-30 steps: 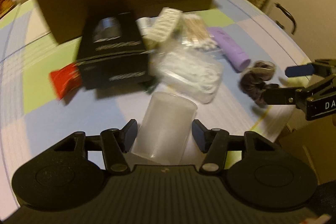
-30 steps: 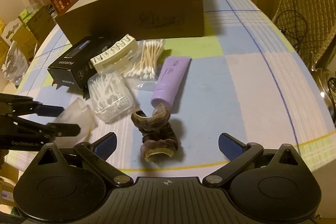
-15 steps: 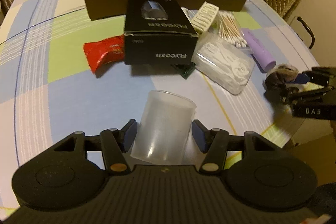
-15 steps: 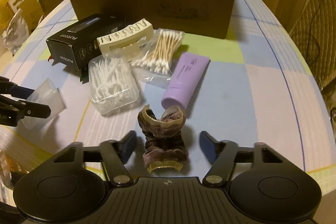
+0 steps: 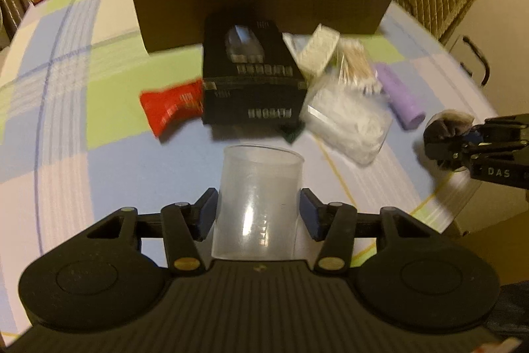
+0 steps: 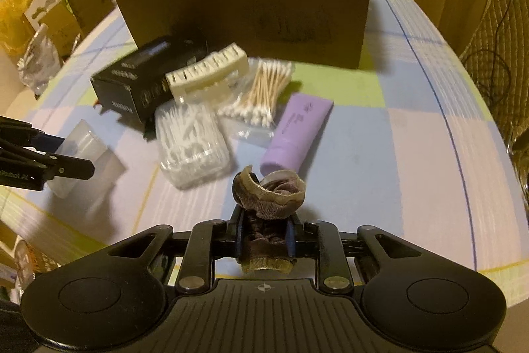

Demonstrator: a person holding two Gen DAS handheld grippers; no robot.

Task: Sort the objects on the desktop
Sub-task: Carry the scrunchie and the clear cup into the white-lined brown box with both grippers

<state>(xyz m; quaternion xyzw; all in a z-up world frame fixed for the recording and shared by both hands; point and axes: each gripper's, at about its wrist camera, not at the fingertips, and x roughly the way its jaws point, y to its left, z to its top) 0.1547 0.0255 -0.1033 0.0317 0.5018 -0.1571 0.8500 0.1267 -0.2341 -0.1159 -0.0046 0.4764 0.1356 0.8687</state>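
Observation:
My left gripper [image 5: 258,209] has a translucent plastic cup [image 5: 259,184] between its blue pads, which press on the cup's sides while the jaws are closing a little more. The cup is tilted with its mouth facing away from me, above the checked tablecloth [image 5: 99,174]. In the right wrist view the same cup [image 6: 89,151] shows at the left edge. My right gripper [image 6: 263,230] is shut on a rolled brown sock [image 6: 267,197], whose cuff end sticks out past the fingertips. The left wrist view shows the sock [image 5: 446,124] in that gripper [image 5: 463,141] at the right.
A large brown cardboard box [image 6: 251,12] stands open-topped at the back. In front of it lie a black carton [image 6: 132,85], a cream hair clip [image 6: 208,71], bagged cotton swabs [image 6: 261,91], a clear box of floss picks [image 6: 188,141], a purple tube [image 6: 297,128] and a red packet [image 5: 168,106].
My right gripper went from wide open to shut on the brown sock. The left gripper kept the cup and shifted a little, so the clutter sits differently in its view.

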